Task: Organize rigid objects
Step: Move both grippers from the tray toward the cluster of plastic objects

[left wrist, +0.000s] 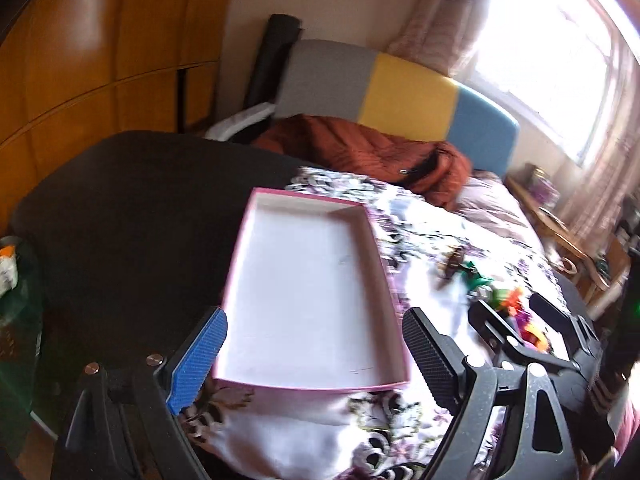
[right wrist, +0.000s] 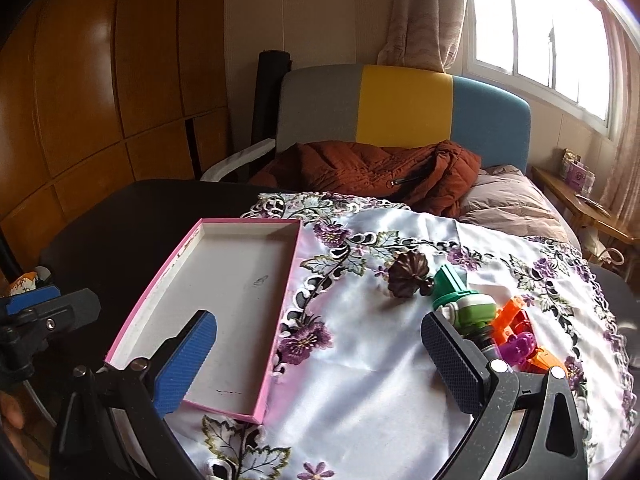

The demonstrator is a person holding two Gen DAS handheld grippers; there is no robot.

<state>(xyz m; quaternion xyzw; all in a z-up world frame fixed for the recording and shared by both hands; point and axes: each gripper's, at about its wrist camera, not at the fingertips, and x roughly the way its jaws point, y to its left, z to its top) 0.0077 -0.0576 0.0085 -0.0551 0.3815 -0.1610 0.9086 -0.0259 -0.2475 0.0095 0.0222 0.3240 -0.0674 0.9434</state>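
Both grippers hover w/ fingers wide, nothing held. Left gripper (left wrist: pixel 316 360) frames the empty pink tray (right wrist: pixel 224 292), prob. the drop spot. Right gripper (right wrist: pixel 320 364) sits btwn tray & toys (right wrist: pixel 480 320), which lie clustered on the cloth (right wrist: pixel 360 360), right of tray, within reach.

Both wrist views look forward and down, close over the surface (right wrist: pixel 380 360). The left faces the pink tray (left wrist: pixel 312 292). The right sits further right; both share tray (right wrist: pixel 224 300) and headboard (left wrist: pixel 404 96).
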